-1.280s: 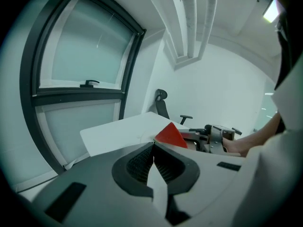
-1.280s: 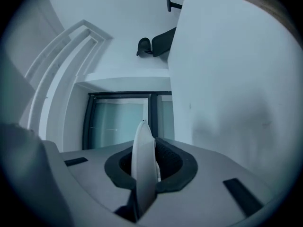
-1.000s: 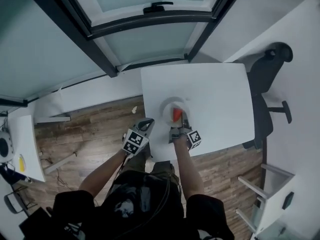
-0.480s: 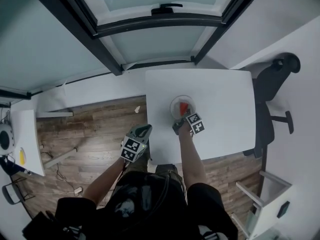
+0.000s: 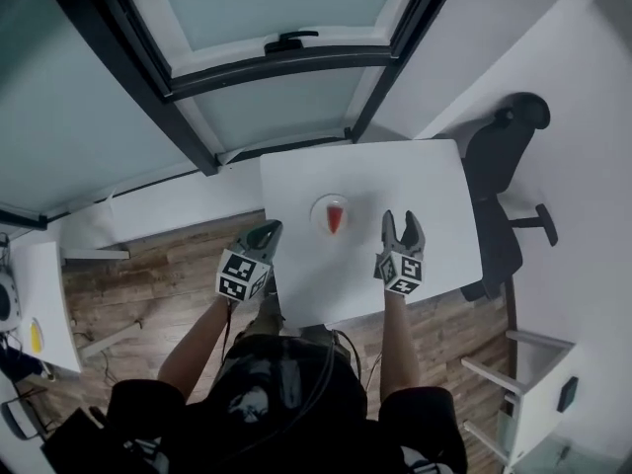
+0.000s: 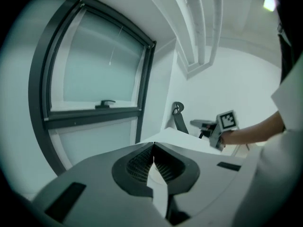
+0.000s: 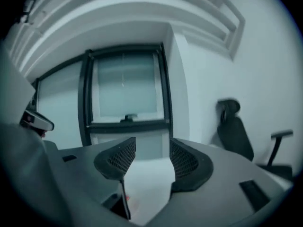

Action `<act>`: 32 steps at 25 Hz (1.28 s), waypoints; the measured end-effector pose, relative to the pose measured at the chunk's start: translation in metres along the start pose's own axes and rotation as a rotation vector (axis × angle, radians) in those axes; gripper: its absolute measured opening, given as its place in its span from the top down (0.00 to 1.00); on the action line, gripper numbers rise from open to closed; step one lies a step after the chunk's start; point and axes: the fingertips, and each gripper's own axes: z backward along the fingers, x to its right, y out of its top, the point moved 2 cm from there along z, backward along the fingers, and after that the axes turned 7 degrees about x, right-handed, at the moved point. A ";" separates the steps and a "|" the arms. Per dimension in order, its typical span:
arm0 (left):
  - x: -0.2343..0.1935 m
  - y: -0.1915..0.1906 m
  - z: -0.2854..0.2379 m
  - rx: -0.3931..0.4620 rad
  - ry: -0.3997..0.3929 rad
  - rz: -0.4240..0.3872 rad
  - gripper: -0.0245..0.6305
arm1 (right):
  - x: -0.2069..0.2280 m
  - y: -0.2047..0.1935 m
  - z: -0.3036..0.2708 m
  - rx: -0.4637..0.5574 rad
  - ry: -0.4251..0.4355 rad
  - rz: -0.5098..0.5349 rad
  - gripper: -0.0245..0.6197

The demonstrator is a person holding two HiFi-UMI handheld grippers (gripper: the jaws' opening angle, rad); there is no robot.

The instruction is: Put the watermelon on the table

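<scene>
A red watermelon slice (image 5: 338,216) lies on a small white plate (image 5: 320,208) near the middle of the white table (image 5: 430,181). My right gripper (image 5: 402,227) hovers right of the plate, apart from it. Its jaws are opening wide, and in the right gripper view (image 7: 147,157) only bare tabletop shows between them. My left gripper (image 5: 265,235) hangs at the table's left front edge, left of the plate. Its jaws meet with nothing between them in the left gripper view (image 6: 153,151), where the right gripper (image 6: 221,126) also shows.
A black office chair (image 5: 499,161) stands at the table's right side and shows in the right gripper view (image 7: 234,131) too. A dark-framed window (image 5: 281,62) runs behind the table. Wooden floor (image 5: 148,275) lies to the left, with white furniture (image 5: 35,284) at the far left.
My right gripper has let go of the watermelon slice, lifted off the plate, rolled over and moved right with its jaws spreading. The left gripper has risen a little.
</scene>
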 end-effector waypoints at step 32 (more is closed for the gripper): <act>0.109 0.076 0.035 0.155 -0.019 -0.099 0.95 | -0.104 0.100 0.155 0.044 0.145 0.010 0.94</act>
